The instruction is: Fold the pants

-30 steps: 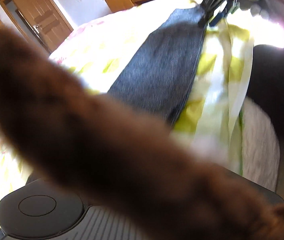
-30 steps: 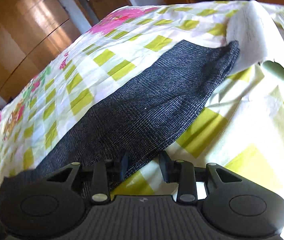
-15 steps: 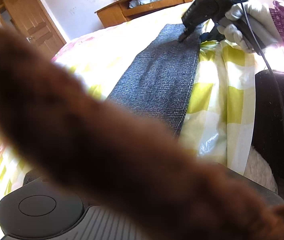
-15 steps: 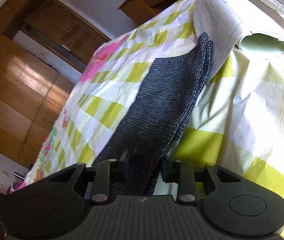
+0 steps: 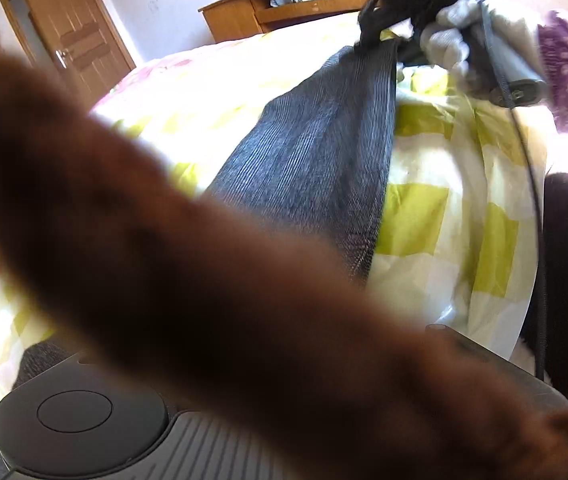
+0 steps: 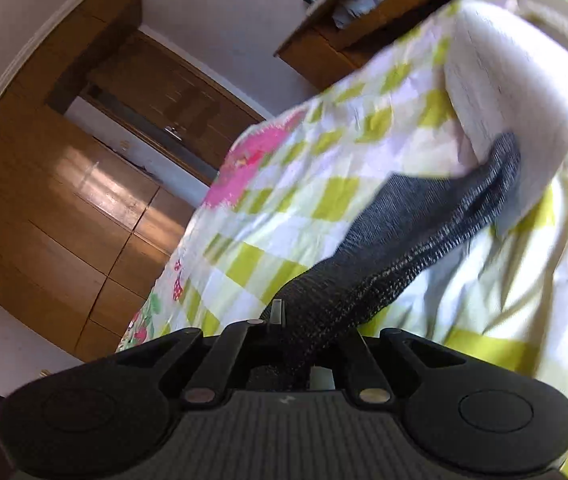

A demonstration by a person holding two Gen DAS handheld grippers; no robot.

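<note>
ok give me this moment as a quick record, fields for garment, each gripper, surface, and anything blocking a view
garment: dark grey pants, lying long on the bed, one end lifted
right gripper: shut on the pants' end, cloth bunched between the fingers; also seen in the left view, held by a gloved hand
left gripper: fingers hidden, state unclear
surface: yellow-green checked bedsheet
blocking: blurred brown furry strip across the left view
background: wooden door
</note>
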